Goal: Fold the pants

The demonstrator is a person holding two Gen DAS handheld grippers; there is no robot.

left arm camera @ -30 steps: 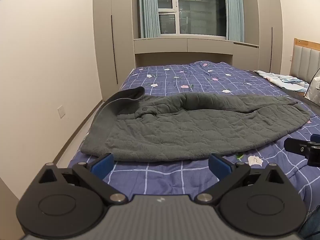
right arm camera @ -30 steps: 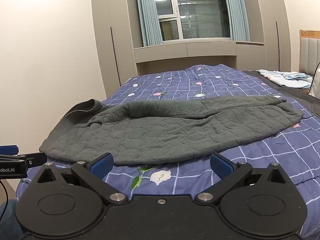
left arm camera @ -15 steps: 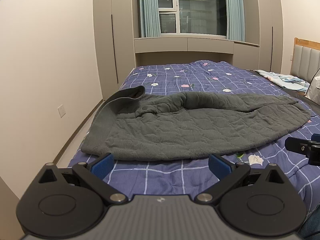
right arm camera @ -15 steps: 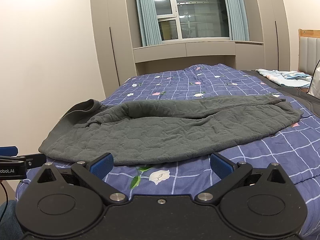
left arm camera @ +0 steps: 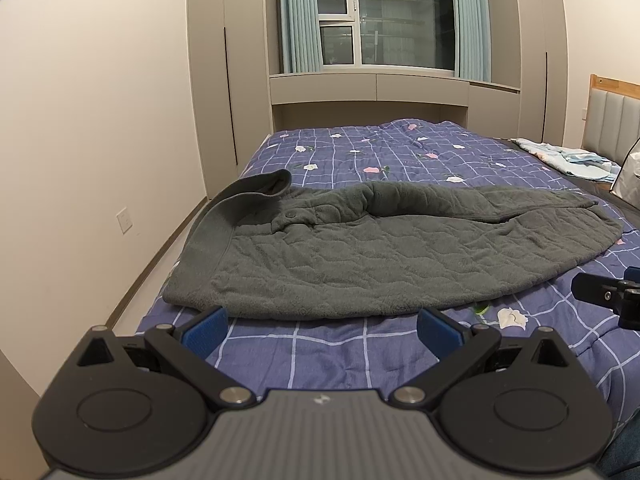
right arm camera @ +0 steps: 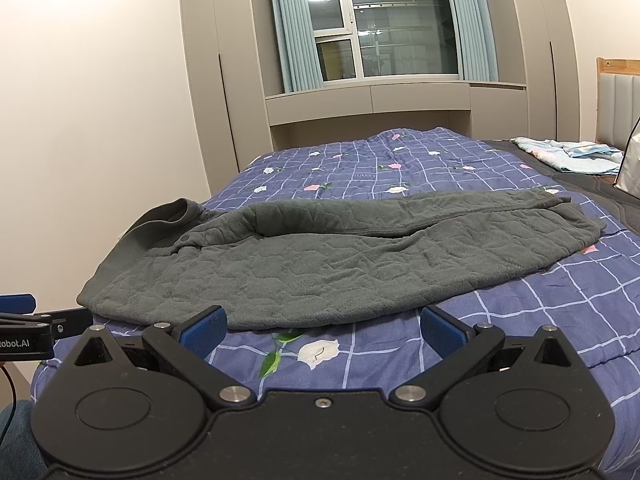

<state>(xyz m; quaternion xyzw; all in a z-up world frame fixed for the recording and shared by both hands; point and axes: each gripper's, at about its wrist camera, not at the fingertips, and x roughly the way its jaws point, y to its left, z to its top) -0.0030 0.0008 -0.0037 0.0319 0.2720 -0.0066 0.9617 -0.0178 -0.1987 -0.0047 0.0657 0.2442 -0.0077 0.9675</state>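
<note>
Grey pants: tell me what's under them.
The grey pants lie on the blue checked floral quilt. Anything else beneath them is covered.

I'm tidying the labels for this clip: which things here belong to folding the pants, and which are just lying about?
Part of the job:
- grey pants, spread flat on the bed
- left hand-held gripper, open, empty
- right hand-held gripper, open, empty

Just there:
- blue checked bedspread
- light blue cloth by the headboard
- curtains
</note>
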